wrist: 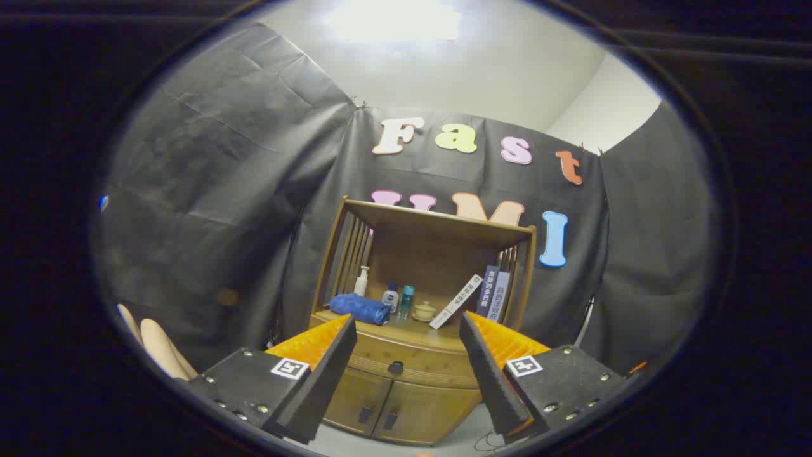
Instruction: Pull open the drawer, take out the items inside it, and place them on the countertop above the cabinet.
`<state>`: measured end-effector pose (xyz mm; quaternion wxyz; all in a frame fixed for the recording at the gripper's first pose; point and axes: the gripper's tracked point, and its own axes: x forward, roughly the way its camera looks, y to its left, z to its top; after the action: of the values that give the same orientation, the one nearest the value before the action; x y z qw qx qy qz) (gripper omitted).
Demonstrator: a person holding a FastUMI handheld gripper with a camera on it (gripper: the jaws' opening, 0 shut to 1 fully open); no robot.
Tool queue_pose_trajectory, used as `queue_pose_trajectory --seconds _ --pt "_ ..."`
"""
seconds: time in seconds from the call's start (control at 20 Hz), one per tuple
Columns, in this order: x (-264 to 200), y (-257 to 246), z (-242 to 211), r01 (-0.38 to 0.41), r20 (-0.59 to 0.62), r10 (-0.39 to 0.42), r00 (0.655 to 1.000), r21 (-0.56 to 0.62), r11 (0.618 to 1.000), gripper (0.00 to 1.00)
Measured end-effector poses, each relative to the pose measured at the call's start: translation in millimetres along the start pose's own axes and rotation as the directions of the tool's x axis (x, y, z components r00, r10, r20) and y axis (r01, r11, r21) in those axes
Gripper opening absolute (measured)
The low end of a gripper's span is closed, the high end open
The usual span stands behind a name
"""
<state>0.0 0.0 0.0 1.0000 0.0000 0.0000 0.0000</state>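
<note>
You held the tongs [406,330] spread, well short of the closed drawer [412,365]; its knob [396,367] needed gripping next.

The gripper view rides on the gripper [406,343] and looks forward along its two spread fingers [330,368], level and slightly upward, at the wooden cabinet [406,387] well beyond them. The closed drawer [396,367] sits framed between the fingers.
</note>
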Motion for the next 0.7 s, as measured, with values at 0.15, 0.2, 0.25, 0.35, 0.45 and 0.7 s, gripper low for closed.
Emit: queue_pose_trajectory --seconds 0.15,0.2,0.25,0.35,0.45,0.7 --pt "2 2 -2 -0.009 -0.004 0.009 1.0 0.0 1.0 0.97" --pt "3 1 -2 -0.007 -0.003 0.007 1.0 0.0 1.0 0.97" --pt "3 2 -3 -0.008 -0.002 0.008 1.0 0.003 1.0 0.97" --pt "4 4 -6 -0.009 -0.003 0.009 1.0 0.013 1.0 0.97" --pt "5 6 -12 -0.014 -0.012 0.014 1.0 0.016 1.0 0.97" --pt "5 8 -17 -0.017 -0.023 0.018 1.0 0.032 0.999 0.97"
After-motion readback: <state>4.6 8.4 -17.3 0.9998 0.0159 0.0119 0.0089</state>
